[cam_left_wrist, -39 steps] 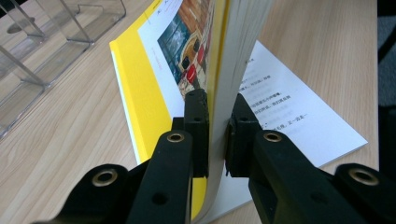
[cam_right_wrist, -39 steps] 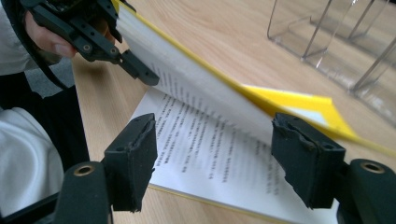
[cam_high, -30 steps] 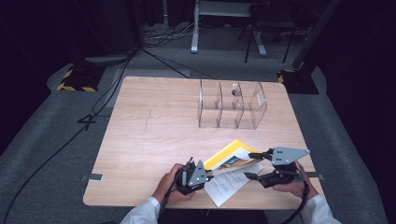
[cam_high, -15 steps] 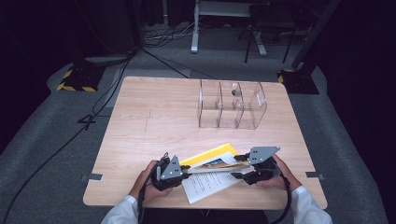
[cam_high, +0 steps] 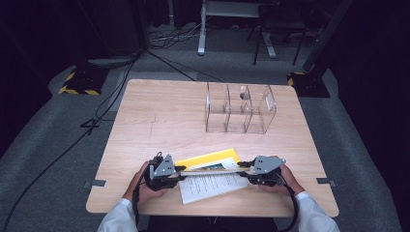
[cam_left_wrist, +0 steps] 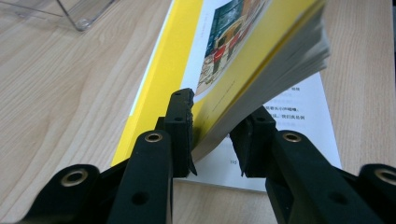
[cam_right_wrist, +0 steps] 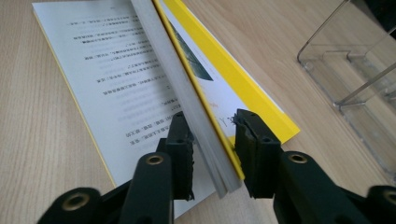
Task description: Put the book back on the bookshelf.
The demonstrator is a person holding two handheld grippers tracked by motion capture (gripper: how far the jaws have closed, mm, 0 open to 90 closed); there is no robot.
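A yellow-covered book (cam_high: 208, 166) lies open near the table's front edge, with a printed white page (cam_right_wrist: 116, 60) flat on the wood. Its front cover and a thick wad of pages (cam_left_wrist: 252, 51) stand lifted on edge. My left gripper (cam_high: 181, 169) grips that wad at its left end, and in the left gripper view (cam_left_wrist: 215, 135) the jaws stand either side of the yellow cover and the page edges. My right gripper (cam_high: 241, 166) holds the right end. In the right gripper view (cam_right_wrist: 212, 140) the grey page block (cam_right_wrist: 177, 79) runs between the jaws.
A clear plastic organizer (cam_high: 239, 108) with several compartments stands at the back right of the wooden table (cam_high: 159, 116), with a small dark item (cam_high: 244, 95) inside. Its corner appears in the left gripper view (cam_left_wrist: 79, 11), its wall in the right gripper view (cam_right_wrist: 355, 79). Cables cross the floor.
Both grippers and the book have shifted left along the table's front edge. The lifted wad of pages stays held between them.
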